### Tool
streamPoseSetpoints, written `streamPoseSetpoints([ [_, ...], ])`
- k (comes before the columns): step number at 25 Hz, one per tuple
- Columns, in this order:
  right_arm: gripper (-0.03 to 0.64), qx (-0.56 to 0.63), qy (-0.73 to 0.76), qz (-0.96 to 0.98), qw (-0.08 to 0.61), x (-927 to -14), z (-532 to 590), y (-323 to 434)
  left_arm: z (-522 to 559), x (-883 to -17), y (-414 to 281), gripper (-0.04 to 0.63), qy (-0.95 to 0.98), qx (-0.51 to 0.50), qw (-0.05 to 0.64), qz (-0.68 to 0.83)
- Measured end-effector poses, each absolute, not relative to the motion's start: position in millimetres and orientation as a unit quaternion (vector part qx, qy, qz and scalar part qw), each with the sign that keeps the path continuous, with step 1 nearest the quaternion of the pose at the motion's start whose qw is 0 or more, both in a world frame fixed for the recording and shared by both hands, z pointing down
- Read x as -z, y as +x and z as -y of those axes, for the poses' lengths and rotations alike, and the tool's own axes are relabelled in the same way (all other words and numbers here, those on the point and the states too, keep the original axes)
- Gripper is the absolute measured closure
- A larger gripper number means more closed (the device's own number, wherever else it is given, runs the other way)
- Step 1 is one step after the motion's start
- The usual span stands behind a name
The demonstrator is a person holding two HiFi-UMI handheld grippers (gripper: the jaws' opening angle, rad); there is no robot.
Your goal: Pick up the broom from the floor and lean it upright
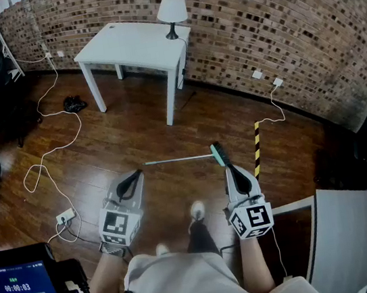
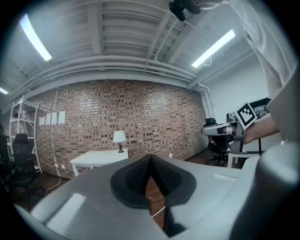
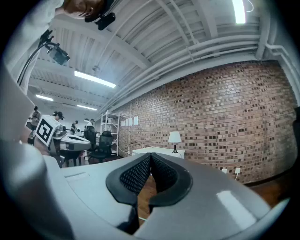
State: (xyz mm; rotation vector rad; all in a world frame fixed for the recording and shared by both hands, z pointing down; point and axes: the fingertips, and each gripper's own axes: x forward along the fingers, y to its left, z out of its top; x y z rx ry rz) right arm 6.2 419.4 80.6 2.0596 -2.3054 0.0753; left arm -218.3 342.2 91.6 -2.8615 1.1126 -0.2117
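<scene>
Head view: wooden floor (image 1: 133, 129), bearing the broom (image 1: 178, 159), long axis crosswise ahead of both grippers. Brush end lies nearest right gripper (image 1: 233, 170); handle tip nearest left gripper (image 1: 135, 177). Both jaws together, holding nothing.

Your wooden floor (image 1: 141, 135) carries the broom (image 1: 178, 159), which lies flat ahead of you with its handle pointing left and its green head at the right. Near the head lies a yellow-and-black striped bar (image 1: 257, 148). At left a white cable (image 1: 54, 151) loops across the boards toward a power strip (image 1: 65, 217). A white surface (image 1: 134, 44) stands by the brick wall.
</scene>
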Motion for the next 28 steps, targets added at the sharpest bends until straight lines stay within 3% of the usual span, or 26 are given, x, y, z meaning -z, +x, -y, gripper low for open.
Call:
streamPoseSetpoints([
  [6, 0.603, -0.011, 0.658, 0.753, 0.016, -89.7, -358.0, 50.0, -285.4, -99.0, -172.4, 0.597, -0.93, 0.074, 0.046, -0.358],
  [19, 0.603, -0.002, 0.604, 0.795, 0.066, -103.6, -199.8, 185.7, -146.9, -89.3, -22.6, 0.597, -0.912, 0.072, 0.058, -0.399],
  [28, 0.603, -0.023, 0.616, 0.785, 0.058, -115.8, -158.9, 231.9, -108.0, -97.5, 3.9, 0.597, -0.909, 0.091, 0.047, -0.405],
])
